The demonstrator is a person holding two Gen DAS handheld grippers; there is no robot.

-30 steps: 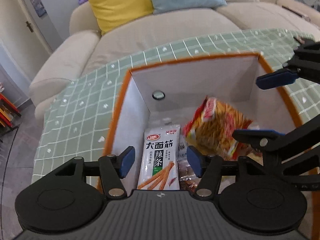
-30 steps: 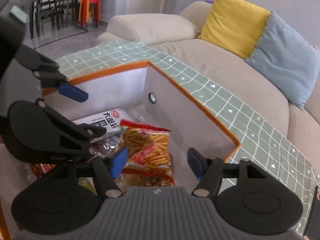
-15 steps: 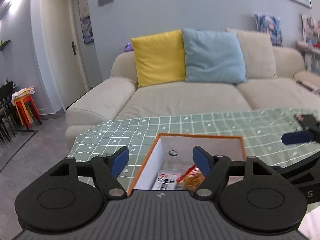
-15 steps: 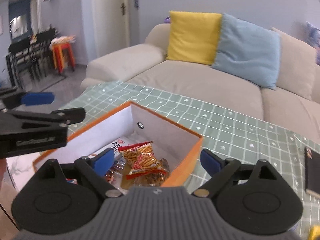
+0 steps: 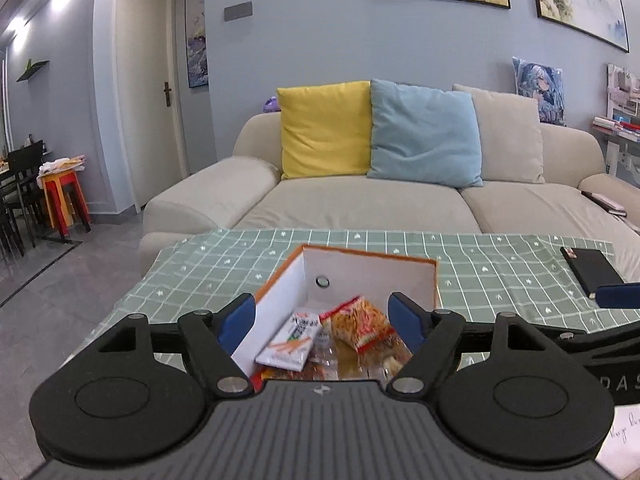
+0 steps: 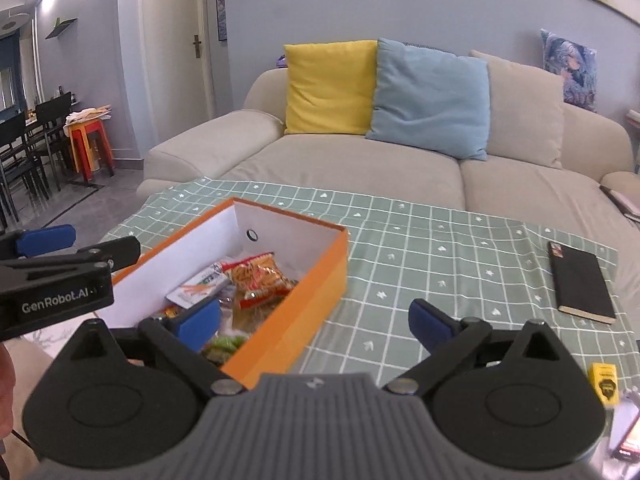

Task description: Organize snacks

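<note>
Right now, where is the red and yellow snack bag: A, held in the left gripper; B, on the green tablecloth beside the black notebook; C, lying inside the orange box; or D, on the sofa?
C: the red and yellow snack bag lies inside the orange box beside the white snack packet, while the left gripper and right gripper are both open and empty.

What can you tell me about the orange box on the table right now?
The orange box is an open, lidless rectangular carton, cardboard by its look, orange outside with white inner walls and a round hole in the far end wall. It sits flat on the green checked tablecloth. Inside lie snack packets, among them a red-and-yellow bag and a white packet. Neither gripper touches it: the left gripper and right gripper hover open.
</note>
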